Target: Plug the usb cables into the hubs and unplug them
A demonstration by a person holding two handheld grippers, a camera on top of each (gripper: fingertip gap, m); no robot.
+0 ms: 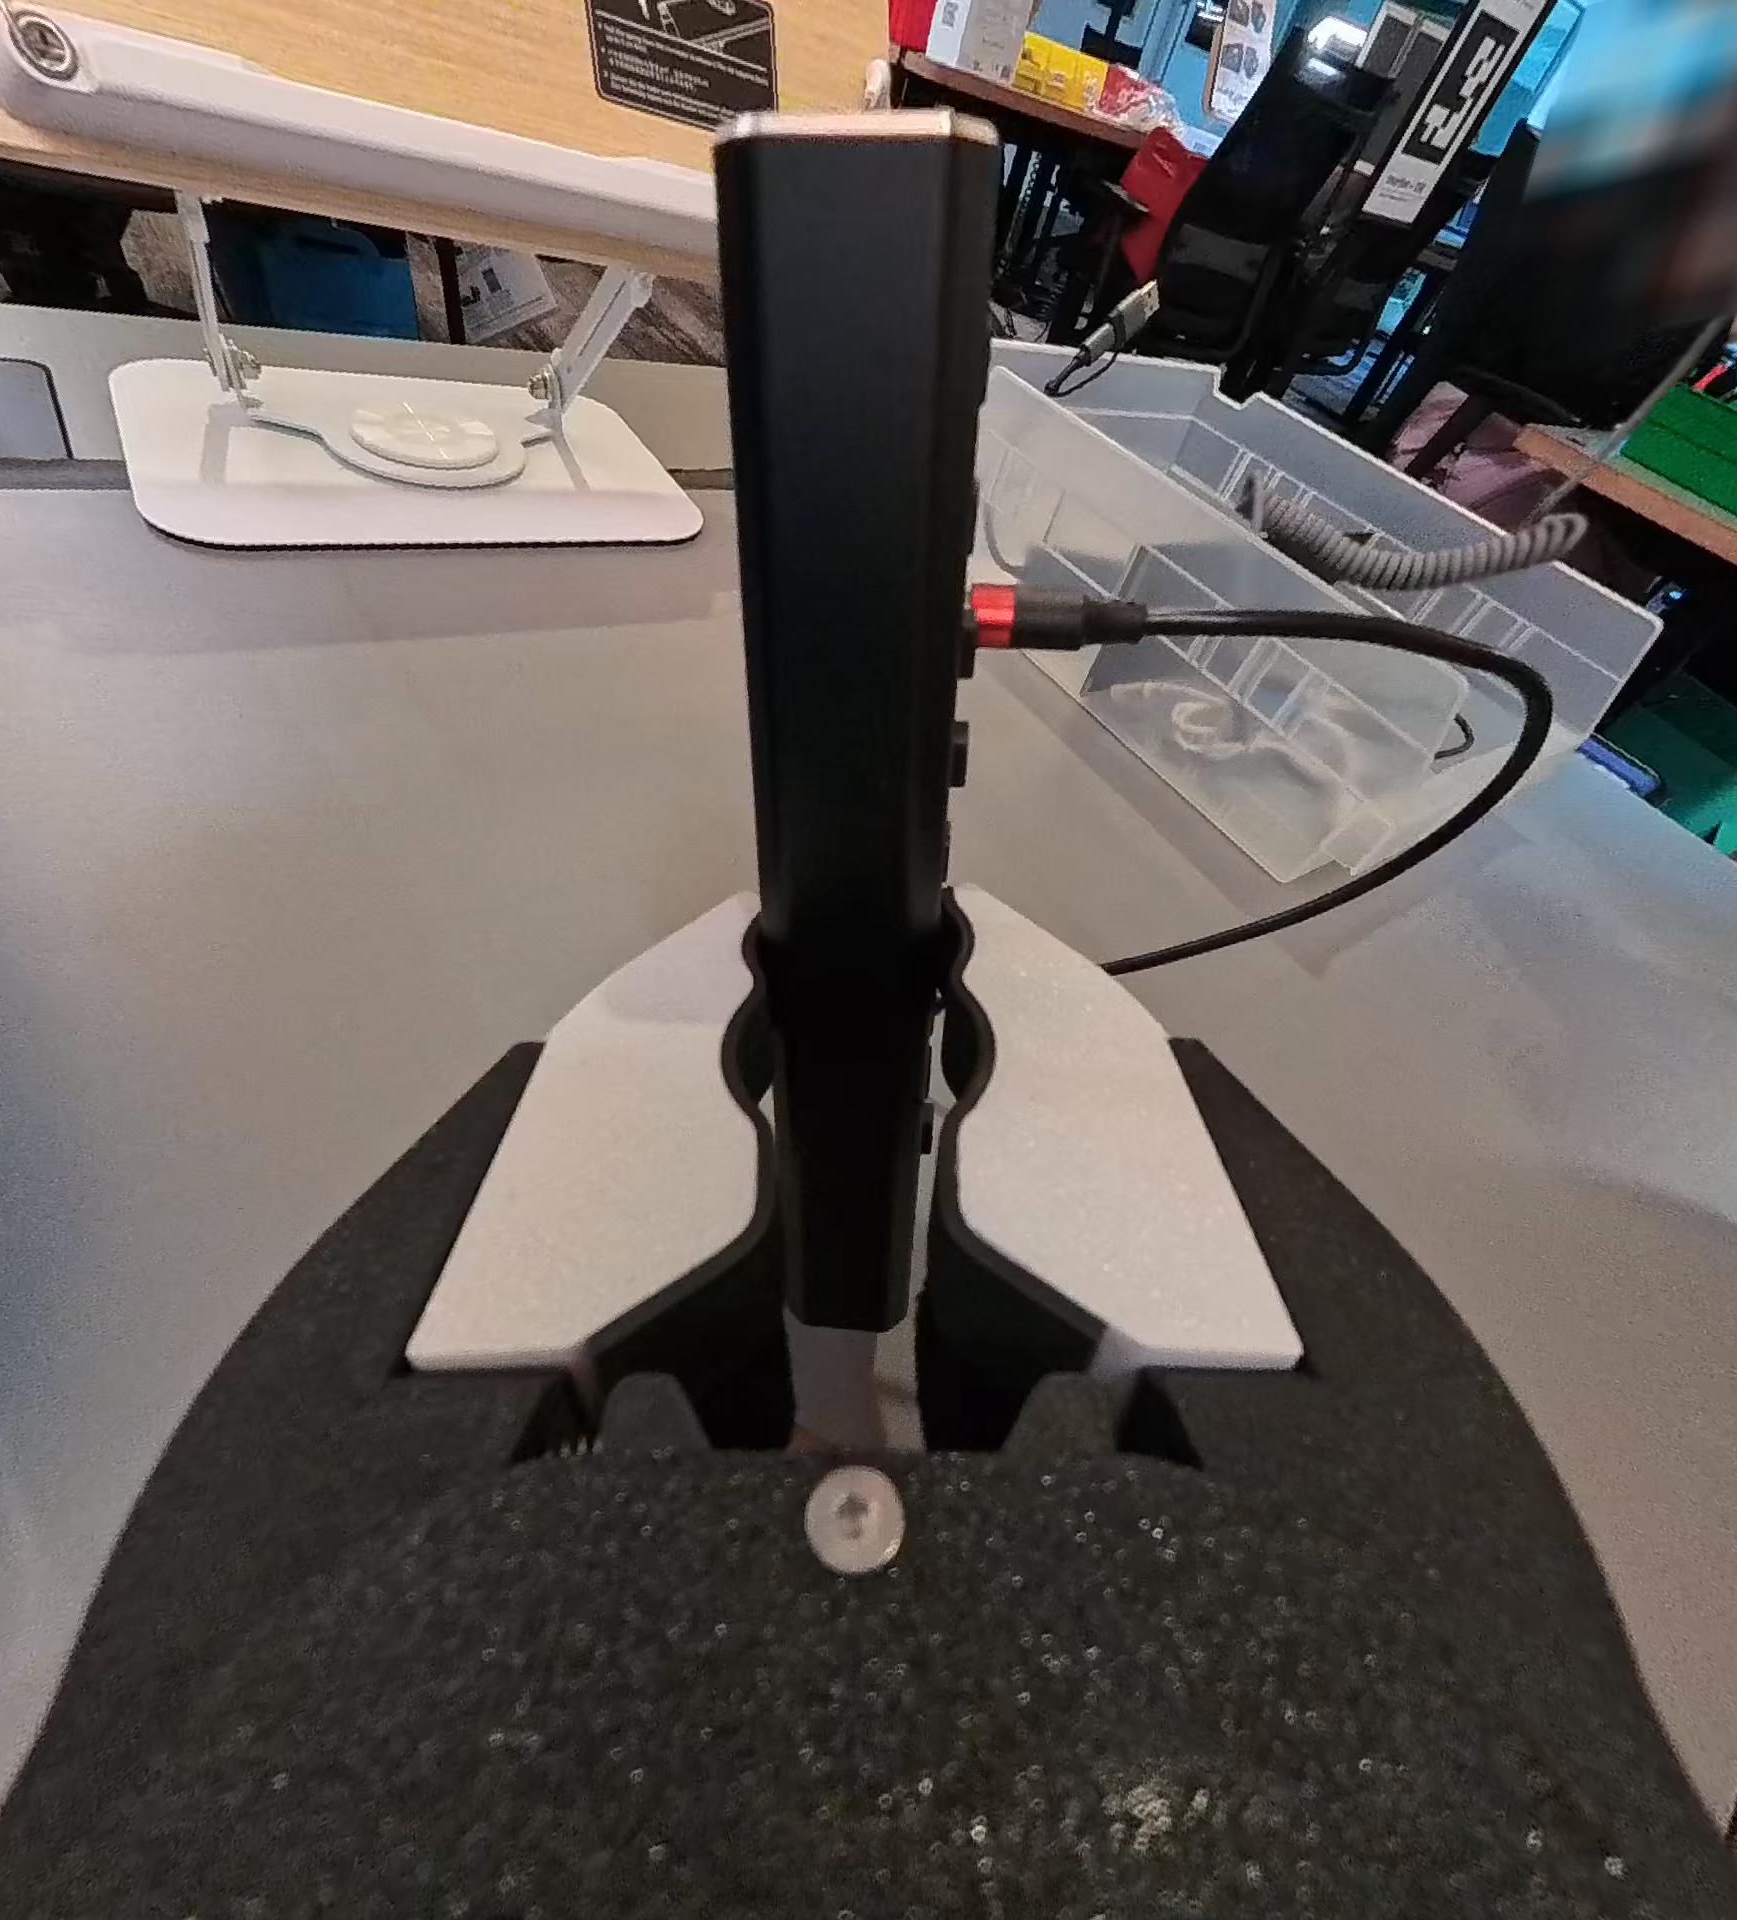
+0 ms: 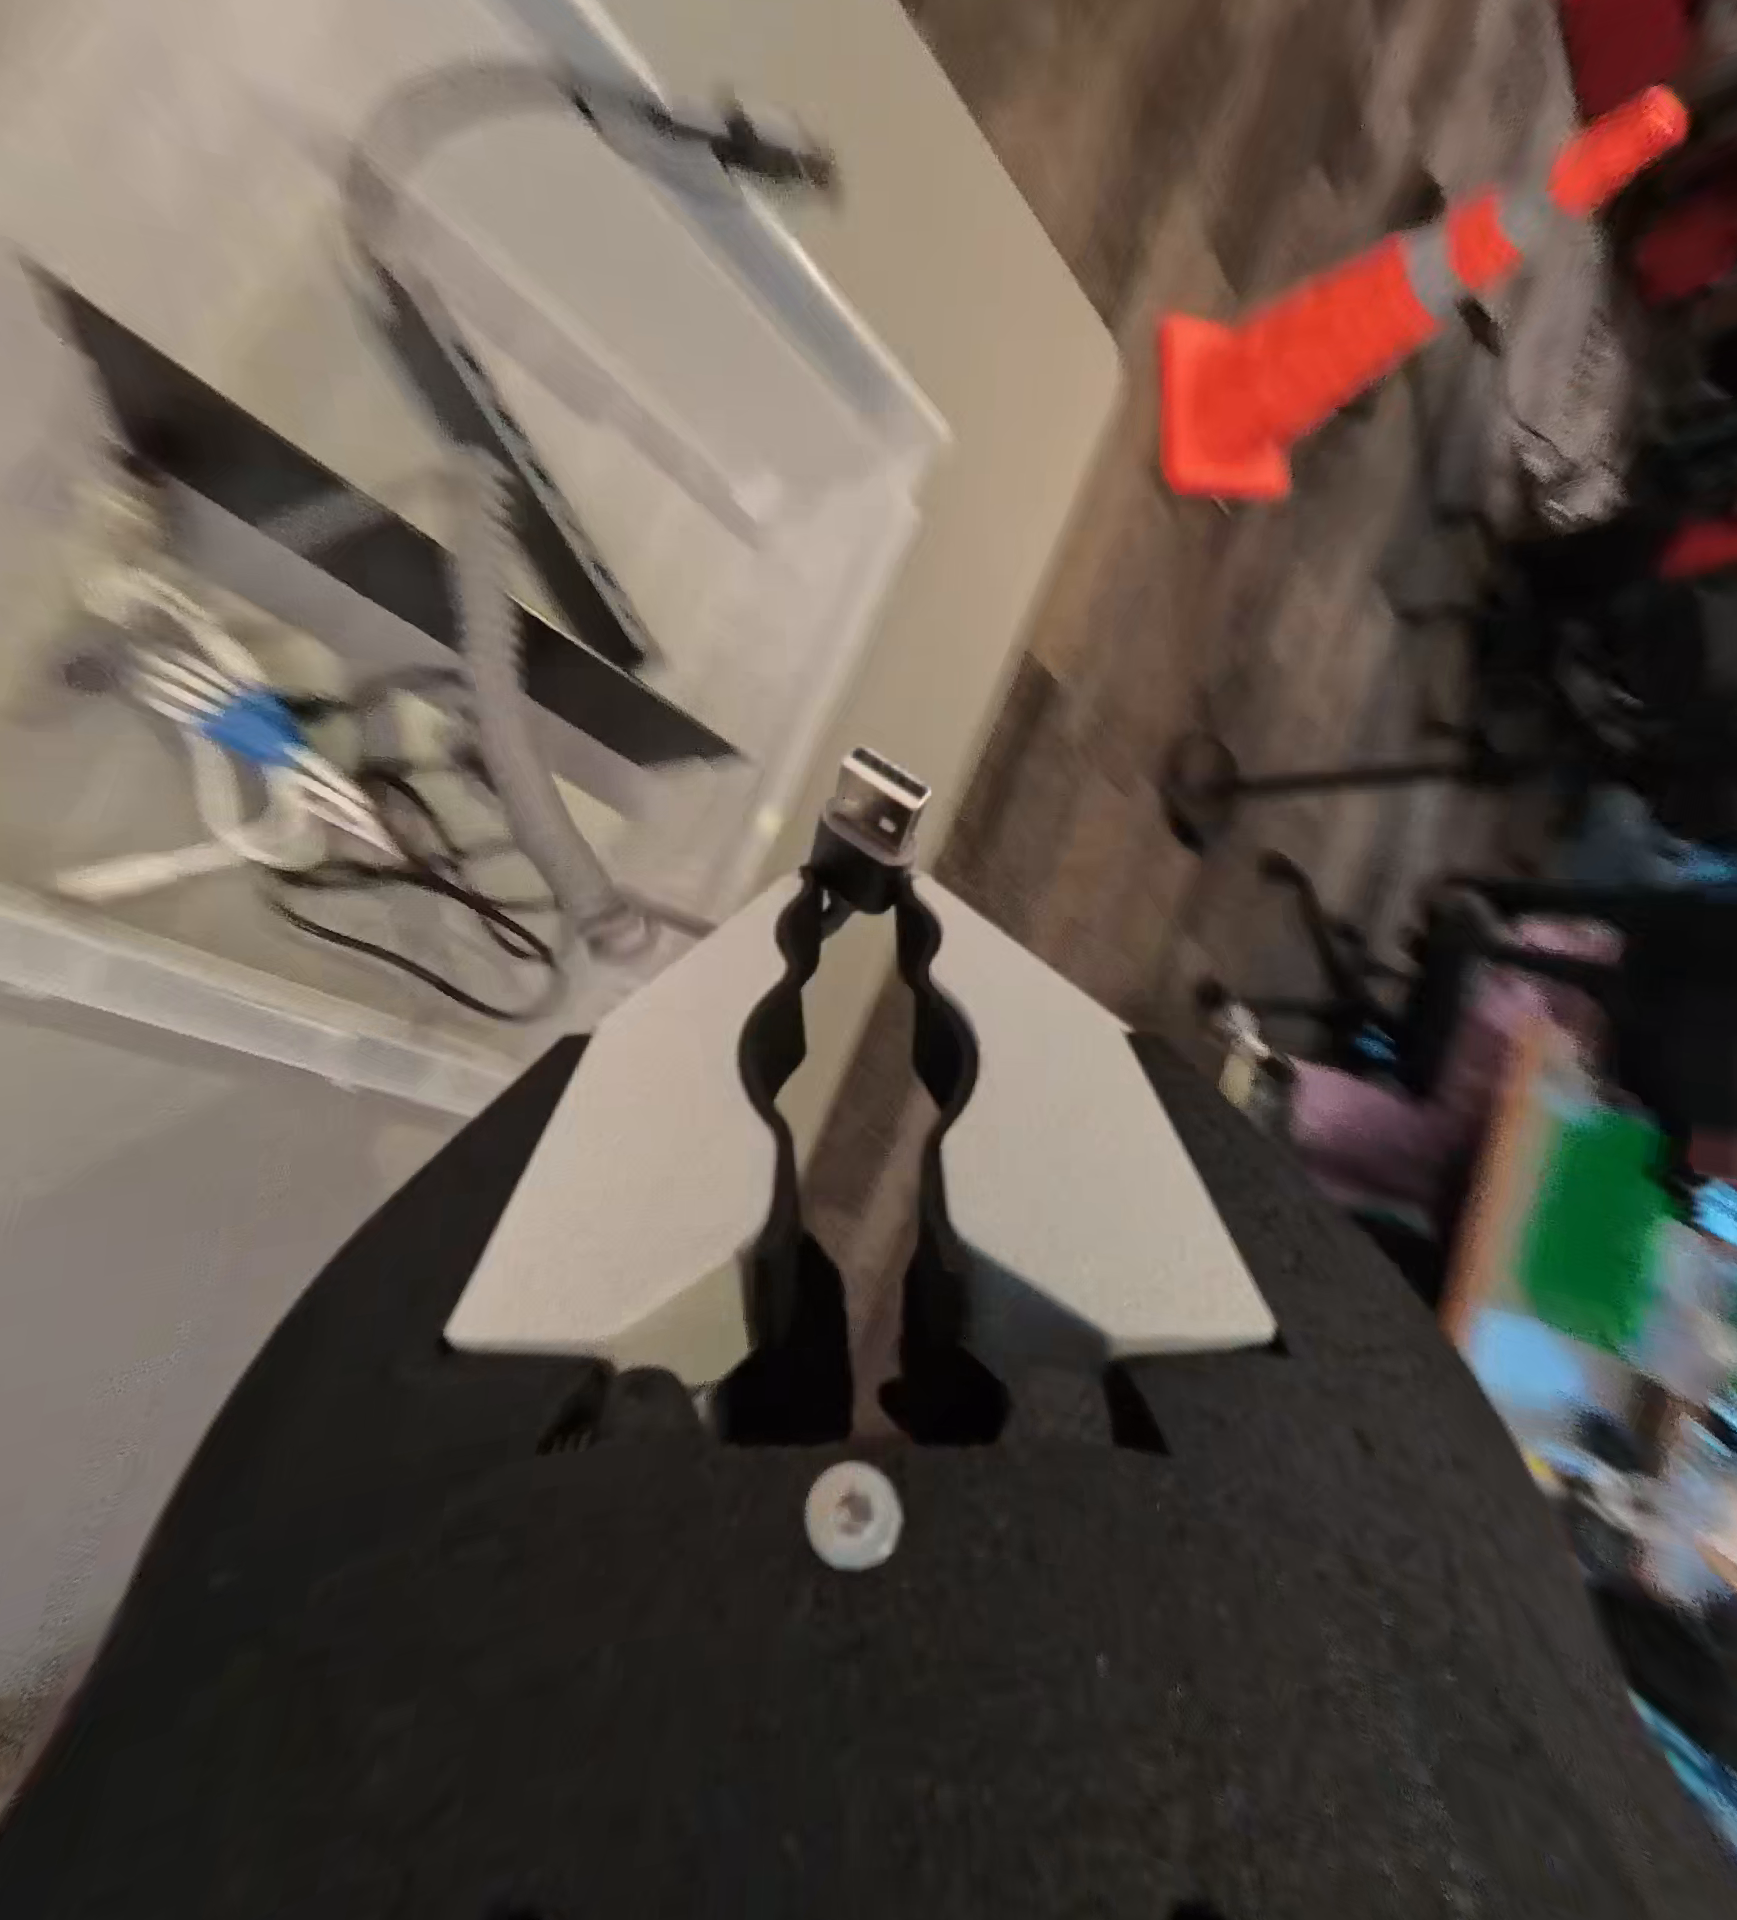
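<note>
The clear plastic bin (image 1: pixel 1290 582) stands on the smooth grey table (image 1: pixel 324 831). Left of the bin, the left gripper (image 1: pixel 853 966) is clamped on a long matte black hub (image 1: pixel 853 623), held upright, with a red-collared cable (image 1: pixel 1363 644) plugged in. The right gripper (image 2: pixel 859 894) pinches a metal USB plug (image 2: pixel 879 810).

Even, soft indoor light falls on the grey table (image 1: pixel 324 831), with faint shadows beside the black hub (image 1: pixel 853 623). The left wrist view is fairly sharp, bowed at its edges. The right wrist view is streaked with motion blur around the sharper usb plug (image 2: pixel 879 816).
</note>
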